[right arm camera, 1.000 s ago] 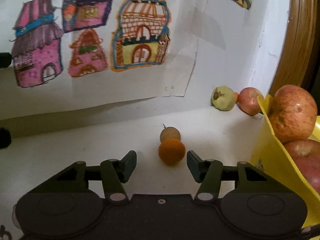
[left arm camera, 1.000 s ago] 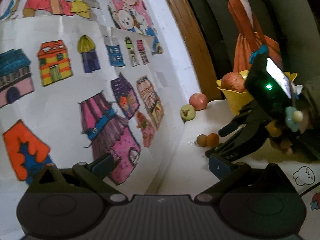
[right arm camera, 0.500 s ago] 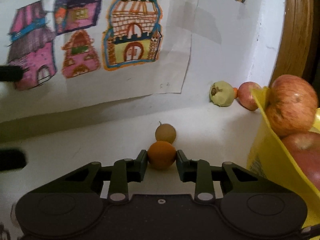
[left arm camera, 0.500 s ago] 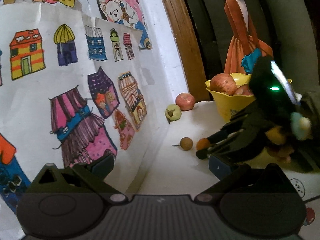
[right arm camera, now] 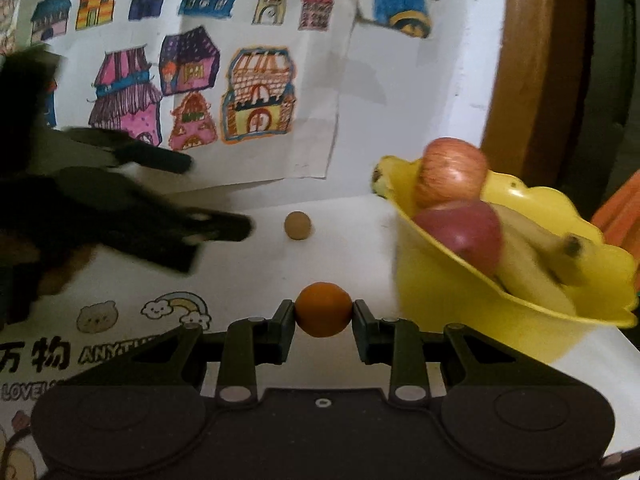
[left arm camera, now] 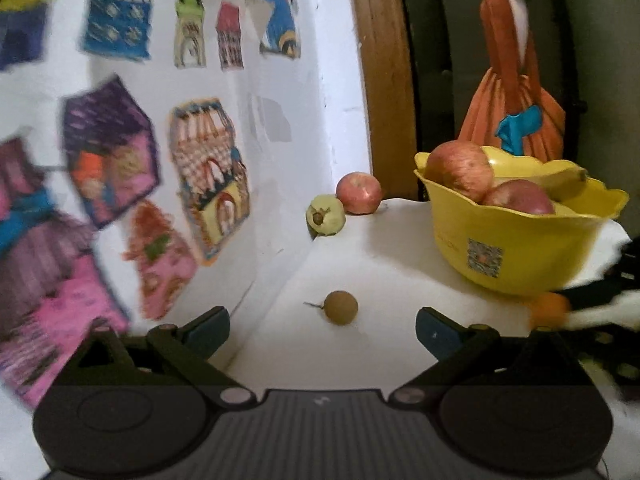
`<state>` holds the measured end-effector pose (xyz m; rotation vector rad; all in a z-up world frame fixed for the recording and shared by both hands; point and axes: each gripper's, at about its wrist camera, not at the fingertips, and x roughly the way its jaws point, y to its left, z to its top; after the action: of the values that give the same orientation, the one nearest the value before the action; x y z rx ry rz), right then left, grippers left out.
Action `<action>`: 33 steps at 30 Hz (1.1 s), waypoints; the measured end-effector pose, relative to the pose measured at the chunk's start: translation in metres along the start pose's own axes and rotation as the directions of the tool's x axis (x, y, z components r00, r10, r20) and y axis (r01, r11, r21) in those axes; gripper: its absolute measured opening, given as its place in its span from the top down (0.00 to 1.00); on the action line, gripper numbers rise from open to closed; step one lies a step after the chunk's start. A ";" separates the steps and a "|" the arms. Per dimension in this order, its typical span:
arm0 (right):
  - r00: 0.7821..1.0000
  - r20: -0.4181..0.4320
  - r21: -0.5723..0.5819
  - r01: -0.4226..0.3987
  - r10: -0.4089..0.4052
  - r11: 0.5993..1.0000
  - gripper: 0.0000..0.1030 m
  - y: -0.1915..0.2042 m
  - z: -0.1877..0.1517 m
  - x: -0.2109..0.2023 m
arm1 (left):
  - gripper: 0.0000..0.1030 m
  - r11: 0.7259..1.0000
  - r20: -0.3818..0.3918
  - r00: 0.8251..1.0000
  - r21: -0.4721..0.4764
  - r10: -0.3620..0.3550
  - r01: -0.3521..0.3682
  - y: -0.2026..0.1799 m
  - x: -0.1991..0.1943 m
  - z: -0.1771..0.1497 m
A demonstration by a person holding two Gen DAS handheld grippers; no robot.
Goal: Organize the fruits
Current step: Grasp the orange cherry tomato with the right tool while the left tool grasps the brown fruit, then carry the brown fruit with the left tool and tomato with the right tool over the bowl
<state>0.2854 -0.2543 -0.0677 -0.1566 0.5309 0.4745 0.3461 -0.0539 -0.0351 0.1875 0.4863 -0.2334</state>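
My right claw (right arm camera: 324,315) grips the small round orange fruit (right arm camera: 323,309); the yellow plastic bowl (right arm camera: 480,280) lies right of frame centre. Left claw (left arm camera: 322,326) gapes.

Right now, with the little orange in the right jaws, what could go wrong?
1. The small orange is round and held only at its sides by the right gripper; it could slip.
2. The yellow bowl is heaped with apples and bananas; a dropped fruit may roll off.

Dim indoor light, fisheye bending at edges, motion blur smearing both views.
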 end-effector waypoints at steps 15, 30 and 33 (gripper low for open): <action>0.998 0.047 0.026 -0.041 0.040 0.999 0.68 -0.011 -0.014 -0.029 | 0.30 0.998 -0.113 0.991 -0.021 -0.066 0.064 0.001 0.068 0.003; 0.998 0.040 0.055 -0.044 0.042 0.998 0.68 -0.014 -0.018 -0.025 | 0.69 0.995 -0.154 0.984 -0.058 -0.087 0.079 0.002 0.082 0.006; 0.998 0.044 0.058 -0.036 0.034 0.998 0.68 -0.015 -0.018 -0.025 | 0.71 0.995 -0.153 0.985 -0.058 -0.085 0.076 0.001 0.080 0.006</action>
<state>0.2650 -0.2818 -0.0696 -0.0806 0.5060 0.4948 0.4175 -0.0684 -0.0685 0.1362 0.6552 -0.2863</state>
